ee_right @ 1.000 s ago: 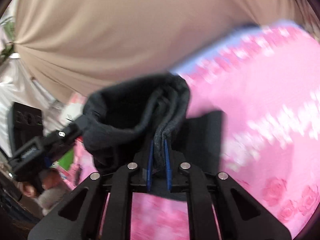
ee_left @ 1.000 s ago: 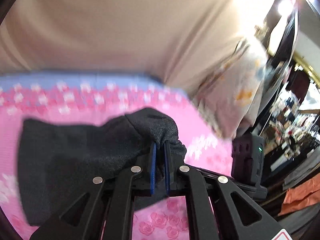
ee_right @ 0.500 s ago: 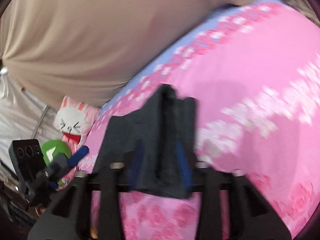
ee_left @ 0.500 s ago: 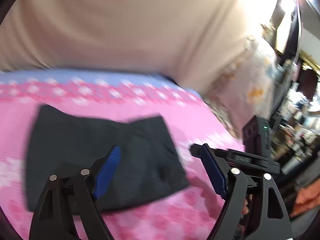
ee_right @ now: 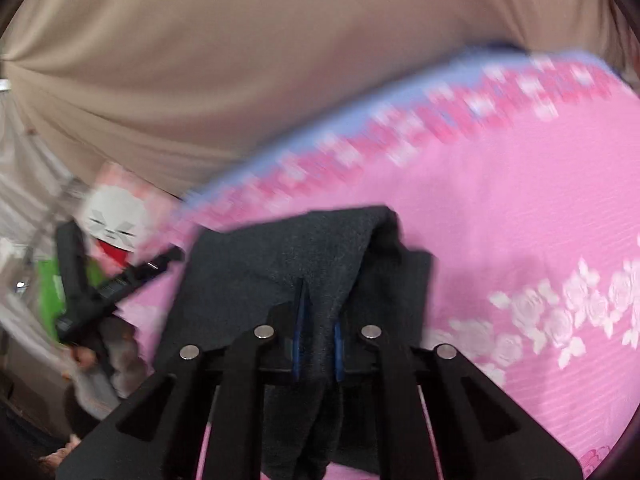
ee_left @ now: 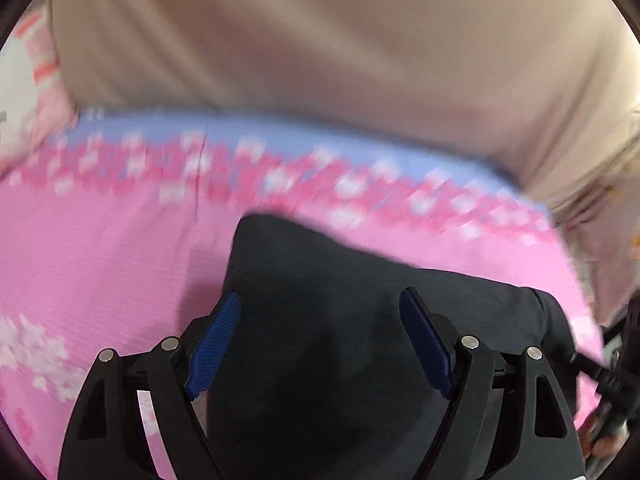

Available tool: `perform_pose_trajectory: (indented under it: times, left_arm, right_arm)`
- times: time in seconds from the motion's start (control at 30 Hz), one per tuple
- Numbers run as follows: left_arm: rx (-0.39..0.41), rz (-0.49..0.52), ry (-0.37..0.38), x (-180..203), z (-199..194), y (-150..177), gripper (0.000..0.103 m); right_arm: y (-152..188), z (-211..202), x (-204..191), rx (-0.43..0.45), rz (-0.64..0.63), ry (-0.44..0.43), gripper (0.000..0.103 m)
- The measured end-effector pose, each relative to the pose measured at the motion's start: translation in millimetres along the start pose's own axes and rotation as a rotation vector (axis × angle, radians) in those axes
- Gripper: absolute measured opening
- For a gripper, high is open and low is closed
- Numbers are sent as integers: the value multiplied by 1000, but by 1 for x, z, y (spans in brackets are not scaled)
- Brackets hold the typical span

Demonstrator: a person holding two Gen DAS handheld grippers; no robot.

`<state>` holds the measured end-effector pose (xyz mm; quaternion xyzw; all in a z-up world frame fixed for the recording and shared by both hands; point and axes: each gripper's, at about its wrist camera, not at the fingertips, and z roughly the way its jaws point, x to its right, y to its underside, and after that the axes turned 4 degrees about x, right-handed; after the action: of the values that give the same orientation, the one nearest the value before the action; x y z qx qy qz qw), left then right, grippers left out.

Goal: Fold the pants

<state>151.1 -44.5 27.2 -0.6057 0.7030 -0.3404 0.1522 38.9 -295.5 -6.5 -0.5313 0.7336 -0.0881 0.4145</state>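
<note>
Across the pink floral bedcover (ee_left: 100, 248) we had open room to the blue far edge. Dark pants (ee_left: 340, 320) lay folded there. Our left gripper (ee_left: 320, 340) gaped above them; our right gripper (ee_right: 318, 320), jaws just closing, pinched a raised fold.

Both views evenly lit, soft indoor light, no glare. Heavy motion blur: the floral border of the pink bedspread (ee_left: 100, 248) smears sideways, the plush toy (ee_right: 116, 224) is streaked. Tool frames at the bottom stay fairly sharp. Faint shadow beside the dark pants (ee_left: 340, 300). Fisheye bending, black vignette at corners.
</note>
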Motion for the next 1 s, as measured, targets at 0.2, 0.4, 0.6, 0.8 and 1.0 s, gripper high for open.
perform_pose_trajectory:
  times: [0.2, 0.4, 0.6, 0.8, 1.0]
  left_arm:
    - [13, -16, 29, -7, -9, 14, 75]
    - [62, 225, 230, 57, -81, 46, 89]
    - [13, 525, 331, 140, -89, 115, 89]
    - [-18, 546, 286, 173, -59, 118, 5]
    - [139, 311, 326, 135, -109, 40, 5]
  right_arm:
    - [9, -52, 16, 71, 118, -135, 31]
    - [53, -64, 12, 2, 103, -226, 31]
    - [46, -64, 2, 12, 79, -275, 9]
    - [18, -74, -19, 34, 16, -350, 7]
    - [10, -93, 6, 113, 10, -209, 13]
